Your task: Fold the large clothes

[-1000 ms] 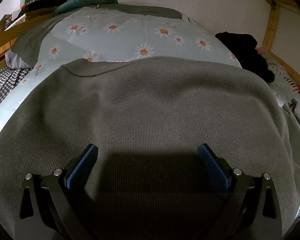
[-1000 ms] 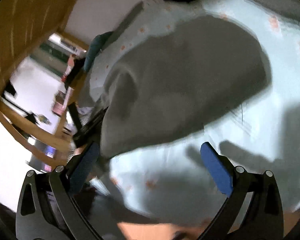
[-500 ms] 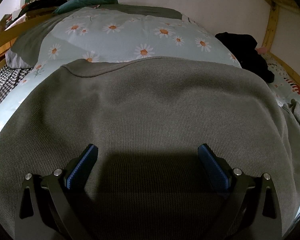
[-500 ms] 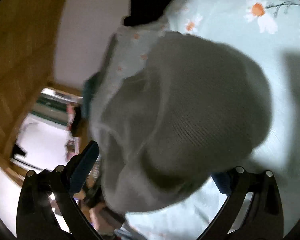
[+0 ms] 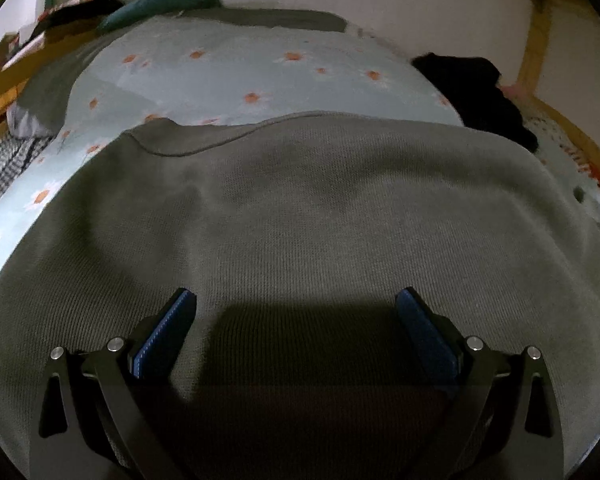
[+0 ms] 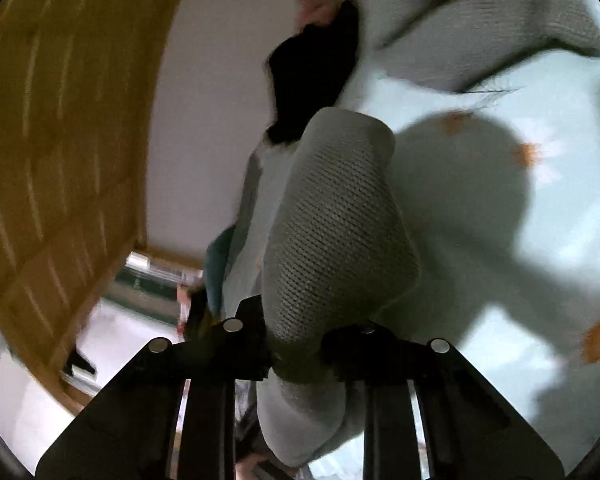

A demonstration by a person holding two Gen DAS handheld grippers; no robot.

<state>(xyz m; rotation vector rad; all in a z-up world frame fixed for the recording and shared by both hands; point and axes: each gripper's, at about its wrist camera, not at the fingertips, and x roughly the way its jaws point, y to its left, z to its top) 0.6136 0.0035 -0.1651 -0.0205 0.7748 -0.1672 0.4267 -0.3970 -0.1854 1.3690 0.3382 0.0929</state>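
A large grey knit sweater (image 5: 320,208) lies spread flat on the daisy-print bed sheet (image 5: 228,68), its neckline towards the far side. My left gripper (image 5: 296,296) hovers just above the sweater's near part, jaws wide open with nothing between the blue pads (image 5: 168,328). In the right wrist view, my right gripper (image 6: 296,344) has its jaws closing on a bunched fold of the same grey sweater (image 6: 332,220), which fills the gap and bulges out ahead. The pads themselves are hidden by the cloth. More grey knit (image 6: 480,32) lies further off on the sheet (image 6: 480,240).
A black garment (image 5: 472,84) lies at the far right of the bed, seen too in the right wrist view as the black garment (image 6: 312,64). A teal pillow (image 5: 164,0) sits at the head. The wooden bed frame (image 5: 536,32) and a white wall border the bed.
The right gripper's jaws went from wide open to pinched on a fold of the sweater, and the view rolled. The left view shifted slightly; its jaws stay open.
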